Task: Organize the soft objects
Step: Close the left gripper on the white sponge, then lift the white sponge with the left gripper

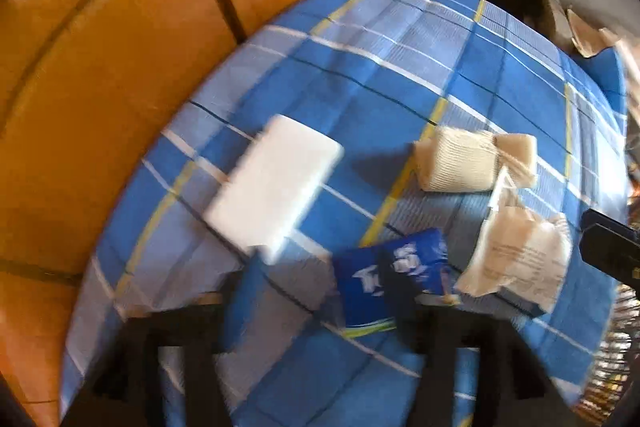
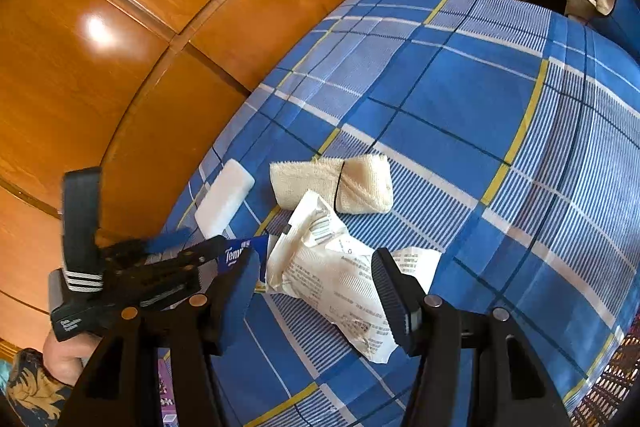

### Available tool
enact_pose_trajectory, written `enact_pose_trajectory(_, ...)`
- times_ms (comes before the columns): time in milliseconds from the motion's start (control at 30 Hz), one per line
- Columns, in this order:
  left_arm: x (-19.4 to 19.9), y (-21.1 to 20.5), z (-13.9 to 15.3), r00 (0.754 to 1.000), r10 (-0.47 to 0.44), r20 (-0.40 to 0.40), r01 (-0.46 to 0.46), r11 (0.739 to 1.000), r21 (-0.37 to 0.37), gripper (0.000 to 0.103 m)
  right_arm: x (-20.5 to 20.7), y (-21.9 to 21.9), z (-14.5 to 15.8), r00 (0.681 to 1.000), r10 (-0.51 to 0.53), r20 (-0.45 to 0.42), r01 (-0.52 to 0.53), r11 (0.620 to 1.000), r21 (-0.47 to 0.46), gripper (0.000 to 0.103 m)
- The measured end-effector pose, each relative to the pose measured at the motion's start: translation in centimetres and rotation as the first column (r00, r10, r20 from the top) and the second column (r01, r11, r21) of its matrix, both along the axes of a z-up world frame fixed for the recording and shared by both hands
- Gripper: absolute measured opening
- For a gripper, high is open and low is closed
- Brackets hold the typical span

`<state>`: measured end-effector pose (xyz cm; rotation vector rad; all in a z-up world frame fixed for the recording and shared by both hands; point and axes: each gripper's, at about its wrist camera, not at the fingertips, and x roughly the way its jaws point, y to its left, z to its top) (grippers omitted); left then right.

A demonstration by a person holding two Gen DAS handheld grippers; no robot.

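On the blue plaid bedsheet (image 1: 400,75) lie a white foam block (image 1: 276,183), a cream bandage roll (image 1: 472,159), a gauze packet with printed text (image 1: 520,259) and a blue tissue pack (image 1: 416,255). My left gripper (image 1: 320,279) is open; its right finger crosses in front of the tissue pack, and nothing is pinched. This view is blurred. In the right wrist view my right gripper (image 2: 316,287) stands open, fingers either side of the gauze packet (image 2: 332,279) without squeezing it. The bandage roll (image 2: 332,183), foam block (image 2: 224,199) and tissue pack (image 2: 236,255) lie beyond.
Glossy orange wooden panels (image 2: 100,67) border the bed on the left. A hand in a patterned sleeve (image 2: 60,351) holds the left gripper (image 2: 160,271). A woven basket (image 2: 616,367) sits at the lower right. Cardboard (image 1: 588,35) lies past the far corner.
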<state>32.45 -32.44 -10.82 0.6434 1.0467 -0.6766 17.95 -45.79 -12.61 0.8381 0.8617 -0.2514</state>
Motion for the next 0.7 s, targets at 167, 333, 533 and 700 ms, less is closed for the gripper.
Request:
enact_pose_trajectory(167, 1.4, 0.5, 0.3, 0.997, -0.007, 0.078, 0.006, 1.0, 0.02, 0.076, 0.1, 0.2, 0.1, 1.0, 0.015, 0.008, -0.015, 1.0, 0.012, 0.059)
enact_pose_trajectory(333, 2.6, -1.2, -1.5, 0.986, -0.11, 0.123, 0.097, 0.99, 0.105, 0.08, 0.0, 0.2, 0.0, 1.0, 0.025, 0.01, -0.025, 0.999, 0.027, 0.059)
enact_pose_trajectory(533, 3.9, -3.6, -3.8, 0.97, -0.188, 0.157, 0.16, 0.971, 0.176, 0.085, 0.4, 0.4, -0.1, 0.999, 0.048, 0.0, -0.048, 0.999, 0.026, 0.059)
enact_pose_trajectory(700, 5.6, -2.5, -4.0, 0.994, -0.101, 0.043, 0.097, 0.993, 0.073, 0.059, 0.6, 0.3, -0.3, 0.999, 0.048, -0.005, -0.048, 0.999, 0.024, 0.059)
